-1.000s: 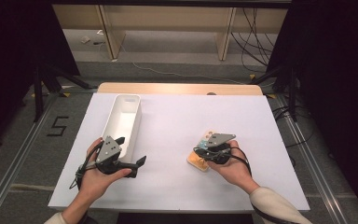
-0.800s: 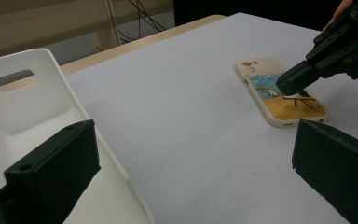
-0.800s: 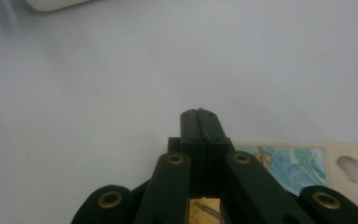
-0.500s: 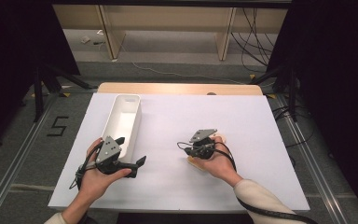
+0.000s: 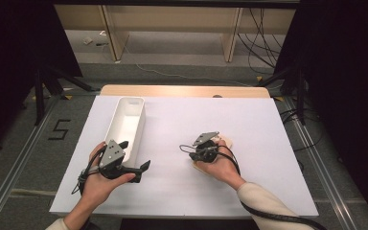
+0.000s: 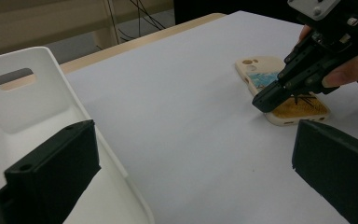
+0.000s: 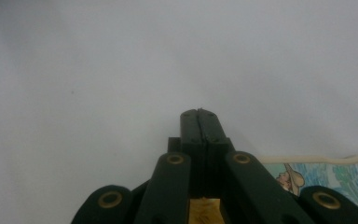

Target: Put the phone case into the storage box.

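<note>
A cream phone case with a blue and yellow picture lies flat on the white table, mostly under the person's right hand. My right gripper is shut with nothing between its jaws, and its tips sit low at the case's left edge; I cannot tell if they touch. In the right gripper view the closed jaws point over bare table, with the case at the lower right. My left gripper rests open beside the white bin, its jaws wide apart and facing the case.
The long white bin with a handle slot stands at the left of the white sheet. A wooden table edge runs along the back. Cables trail from both grippers toward the person.
The right hand has moved left over the phone case and dropped a little, and its shut jaws now point left. The left hand has stayed put.
</note>
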### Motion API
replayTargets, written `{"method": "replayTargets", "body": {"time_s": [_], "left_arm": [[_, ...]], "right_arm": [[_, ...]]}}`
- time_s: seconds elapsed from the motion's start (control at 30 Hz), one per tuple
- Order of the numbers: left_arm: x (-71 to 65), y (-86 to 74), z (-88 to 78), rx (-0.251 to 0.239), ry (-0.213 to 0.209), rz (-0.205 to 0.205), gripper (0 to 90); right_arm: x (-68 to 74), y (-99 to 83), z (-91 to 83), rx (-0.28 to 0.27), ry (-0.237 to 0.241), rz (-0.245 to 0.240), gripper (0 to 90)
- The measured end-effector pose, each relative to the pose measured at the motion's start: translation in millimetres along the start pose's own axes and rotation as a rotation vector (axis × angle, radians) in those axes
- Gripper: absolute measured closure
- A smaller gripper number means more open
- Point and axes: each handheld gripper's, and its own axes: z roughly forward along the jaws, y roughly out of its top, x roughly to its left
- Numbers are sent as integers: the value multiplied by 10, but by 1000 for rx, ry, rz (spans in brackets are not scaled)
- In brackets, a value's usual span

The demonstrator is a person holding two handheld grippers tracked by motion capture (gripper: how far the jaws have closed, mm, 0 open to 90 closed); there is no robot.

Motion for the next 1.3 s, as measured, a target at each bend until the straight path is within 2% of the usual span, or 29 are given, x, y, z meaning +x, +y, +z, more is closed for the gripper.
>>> {"method": "replayTargets", "body": {"time_s": [0.4, 0.73, 1.3], "left_arm": [[1, -3, 0, 1, -1, 1, 0], [-1, -4, -5, 4, 1, 3, 0], [-6, -4, -8, 5, 1, 4, 0]], "right_arm": [[9, 7, 11, 32, 10, 7, 900], [44, -6, -42, 82, 22, 5, 900], [86, -217, -321, 181, 44, 52, 900]]}}
